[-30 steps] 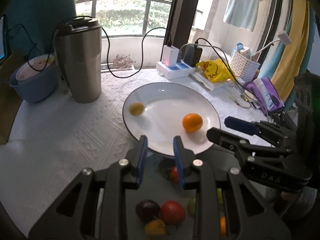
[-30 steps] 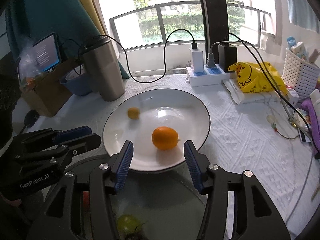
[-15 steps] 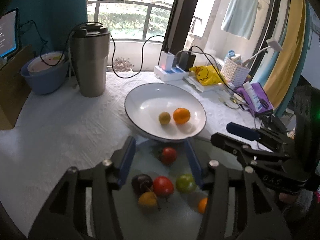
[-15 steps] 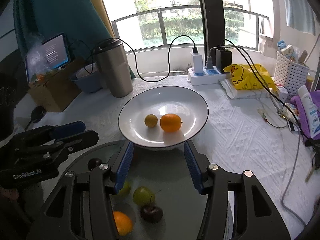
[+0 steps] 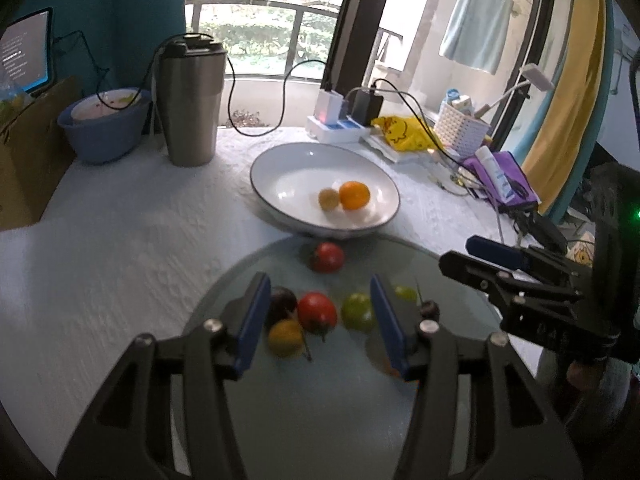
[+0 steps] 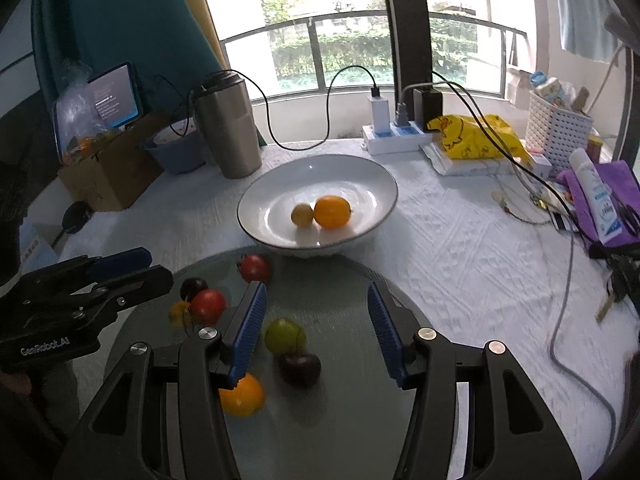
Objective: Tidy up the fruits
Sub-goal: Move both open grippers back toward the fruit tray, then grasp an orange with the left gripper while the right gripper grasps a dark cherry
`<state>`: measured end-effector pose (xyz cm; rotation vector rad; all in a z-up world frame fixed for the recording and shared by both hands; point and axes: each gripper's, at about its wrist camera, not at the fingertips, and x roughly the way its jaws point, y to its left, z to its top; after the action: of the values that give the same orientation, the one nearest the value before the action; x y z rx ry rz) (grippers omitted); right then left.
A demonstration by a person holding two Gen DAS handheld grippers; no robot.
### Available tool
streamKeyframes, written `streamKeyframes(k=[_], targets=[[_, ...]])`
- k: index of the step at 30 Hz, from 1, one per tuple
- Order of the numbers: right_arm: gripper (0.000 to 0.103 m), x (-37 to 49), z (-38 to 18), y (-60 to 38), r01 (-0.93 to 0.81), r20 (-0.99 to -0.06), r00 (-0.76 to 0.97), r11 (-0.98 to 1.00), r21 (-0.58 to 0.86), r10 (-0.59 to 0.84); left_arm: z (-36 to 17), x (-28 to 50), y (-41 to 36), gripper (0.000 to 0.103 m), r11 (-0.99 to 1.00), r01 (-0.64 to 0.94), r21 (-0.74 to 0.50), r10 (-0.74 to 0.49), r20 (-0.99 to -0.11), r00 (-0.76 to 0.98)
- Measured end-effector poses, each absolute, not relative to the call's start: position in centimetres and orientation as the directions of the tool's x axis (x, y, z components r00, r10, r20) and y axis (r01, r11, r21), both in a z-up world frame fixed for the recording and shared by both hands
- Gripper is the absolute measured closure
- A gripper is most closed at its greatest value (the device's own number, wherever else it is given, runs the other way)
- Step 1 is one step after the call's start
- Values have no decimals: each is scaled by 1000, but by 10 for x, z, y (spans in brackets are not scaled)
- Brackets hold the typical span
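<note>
A white bowl [image 5: 280, 160] [image 6: 384, 184] holds an orange [image 5: 354, 195] [image 6: 332, 212] and a small yellow fruit [image 5: 329, 199] [image 6: 302, 214] touching each other. In front of it lies a round glass plate [image 5: 320, 420] [image 6: 344, 420] with several loose fruits: red tomatoes [image 5: 327, 257] [image 6: 208, 305], a green fruit [image 5: 358, 311] [image 6: 283, 334], dark plums [image 5: 282, 300] [image 6: 300, 366], a second orange [image 6: 242, 396]. My left gripper [image 5: 319, 292] [image 6: 92, 280] hovers open over the plate's left part, empty. My right gripper [image 6: 316, 292] [image 5: 480, 256] hovers open over its right part, empty.
A steel tumbler [image 5: 190, 100] and a blue basin [image 5: 104, 128] stand at the back left. A power strip with cables [image 6: 396, 136], a yellow bag [image 6: 472, 136], a white basket [image 6: 556, 136] and a purple pouch [image 6: 600, 192] crowd the back right. A cardboard box [image 6: 108, 172] sits at the left.
Both grippers have drawn back from the bowl, bringing the glass plate's fruits into view. The left jaws have opened wider. The small yellow fruit rolled across the bowl to rest against the orange.
</note>
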<state>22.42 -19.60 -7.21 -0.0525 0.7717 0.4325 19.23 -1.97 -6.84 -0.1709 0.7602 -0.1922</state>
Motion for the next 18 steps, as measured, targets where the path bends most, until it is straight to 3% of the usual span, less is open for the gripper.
streamKeyframes(k=[18], targets=[[47, 197, -82, -218, -396, -694, 622, 910, 122, 363, -83, 165, -56, 49, 962, 139, -237, -266, -679, 684]])
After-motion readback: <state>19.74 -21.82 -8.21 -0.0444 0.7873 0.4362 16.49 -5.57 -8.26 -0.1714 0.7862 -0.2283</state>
